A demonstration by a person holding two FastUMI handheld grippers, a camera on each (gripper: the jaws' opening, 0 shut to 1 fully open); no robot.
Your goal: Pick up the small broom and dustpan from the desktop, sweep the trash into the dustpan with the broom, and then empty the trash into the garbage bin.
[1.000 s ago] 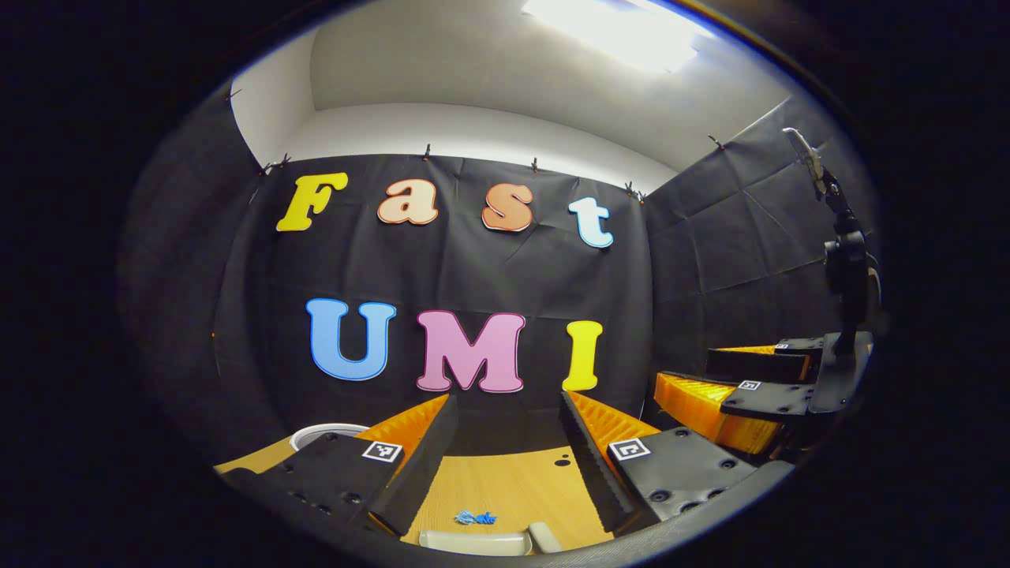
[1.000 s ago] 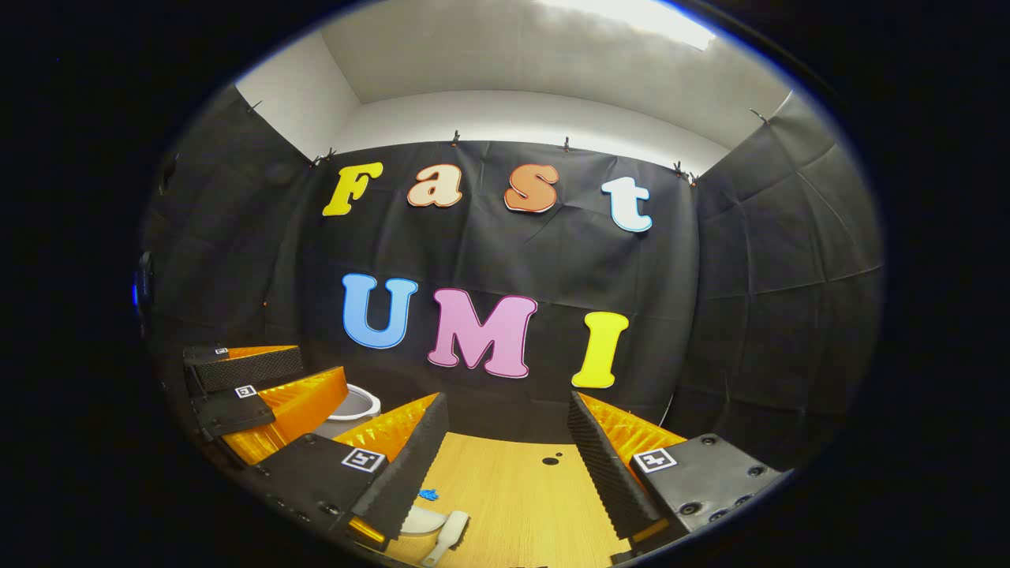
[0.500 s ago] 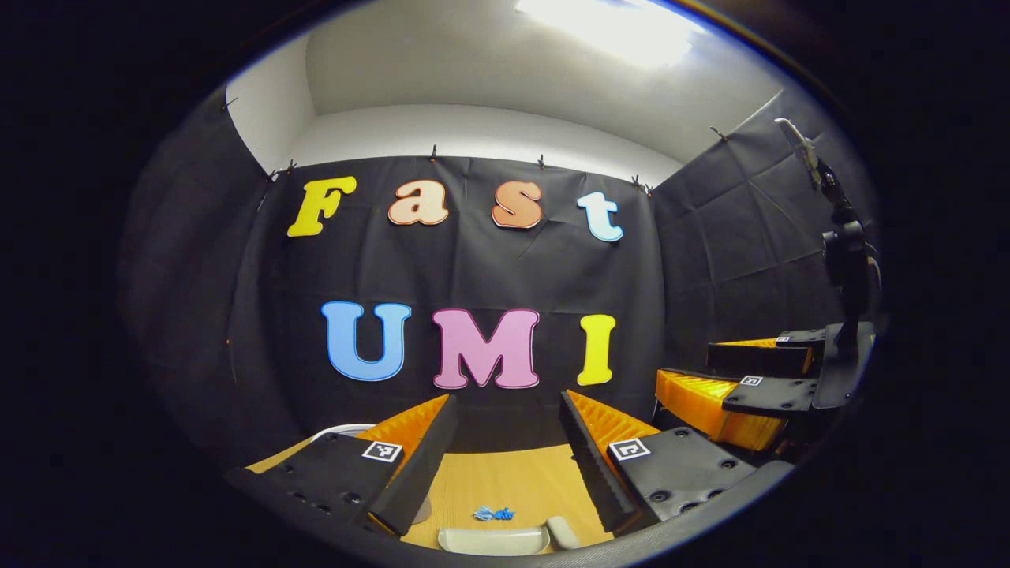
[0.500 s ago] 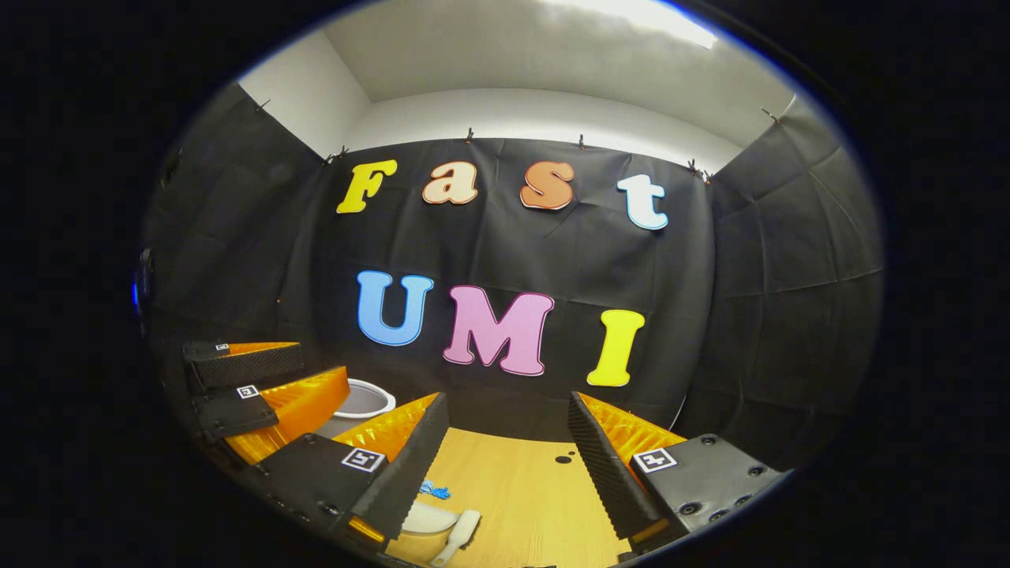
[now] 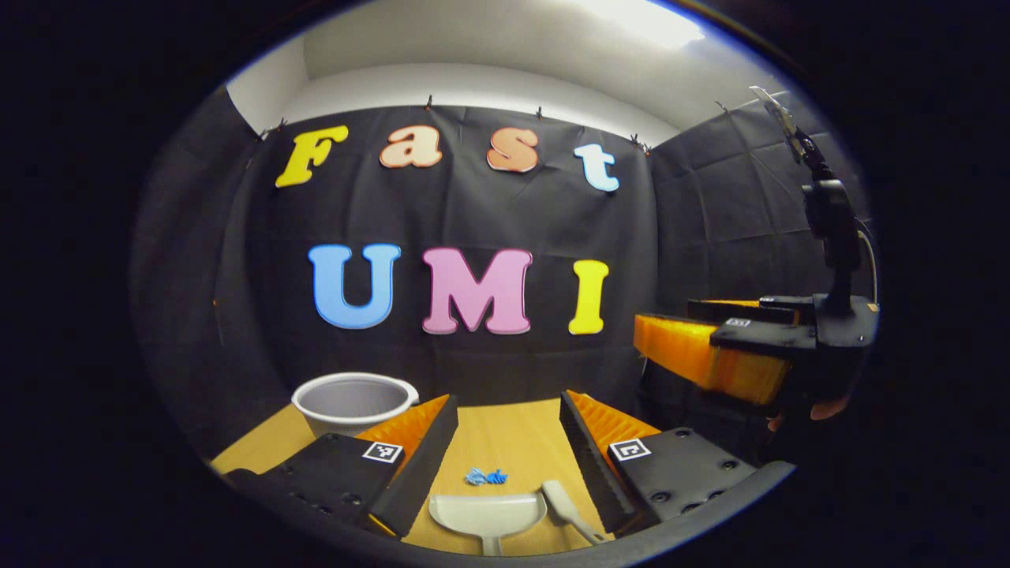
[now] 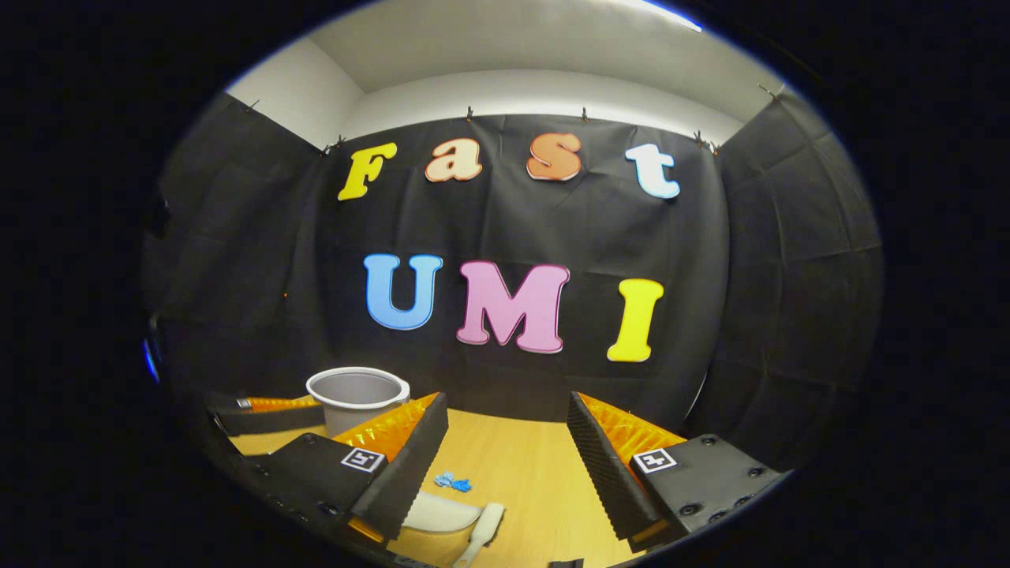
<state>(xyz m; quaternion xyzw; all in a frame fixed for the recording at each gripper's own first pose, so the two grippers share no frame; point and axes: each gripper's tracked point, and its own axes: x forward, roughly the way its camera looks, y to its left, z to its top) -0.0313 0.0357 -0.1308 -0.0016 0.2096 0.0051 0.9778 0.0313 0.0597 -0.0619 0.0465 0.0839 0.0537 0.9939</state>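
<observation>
Lying flat on the wooden table [image 5: 505, 430], a pale dustpan [image 5: 487, 513] sits beside a matching broom [image 5: 564, 509], blue trash [image 5: 485, 476] just beyond, pale bin [image 5: 353, 400] behind; both grippers' fingers spread, empty.

On the surface [image 5: 513, 426] I see the dustpan [image 5: 487, 513] nearest me, the broom [image 5: 566, 511] just right of it. The trash [image 5: 485, 476] lies just behind the dustpan, the bin [image 5: 353, 401] farther back left.
</observation>
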